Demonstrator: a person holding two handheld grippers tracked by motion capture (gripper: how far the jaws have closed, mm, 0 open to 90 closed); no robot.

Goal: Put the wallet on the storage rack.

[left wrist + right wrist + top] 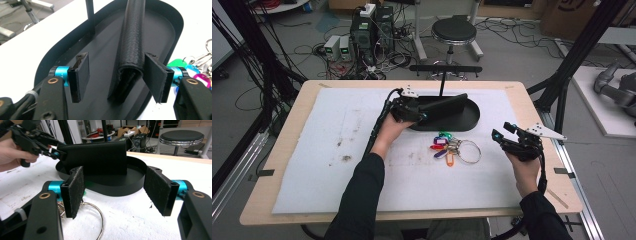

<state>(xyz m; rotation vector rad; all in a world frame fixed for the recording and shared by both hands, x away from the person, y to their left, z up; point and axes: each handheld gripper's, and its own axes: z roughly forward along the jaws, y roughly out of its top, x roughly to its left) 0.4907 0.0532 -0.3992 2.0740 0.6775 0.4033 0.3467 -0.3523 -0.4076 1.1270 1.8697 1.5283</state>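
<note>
High view: a person sits at a wooden table (pixel 272 165) covered by a white mat (pixel 362 165), a gripper in each hand. The left gripper (pixel 422 116) reaches over a black oval tray (pixel 467 119) with an upright post and crossbar. A folded black leather wallet (pixel 444 105) stands on its edge in the tray.

Left gripper view: the jaws stand apart around the near end of the wallet (pixel 132 47). One pad sits just beside the fold, the other is clear of it, so nothing is clamped.

The right gripper (pixel 504 134) hovers over the mat to the right of a ring of keys with coloured tags (pixel 451 148), which lies in front of the tray. Right gripper view: its jaws are wide apart with nothing between them, facing the tray (pixel 117 188) and the wallet (pixel 97 157).

The step in hand looks like setting the wallet down in the tray. To do it well, the left gripper should draw straight back along the wallet's length, pads kept wide, so it does not tip the wallet over or nudge the tray.

The mat is marked with brown smudges towards its left side. Beyond the table, the grey floor holds a round black stool (pixel 454 31), tangled cables and computer boxes (pixel 372 30).
</note>
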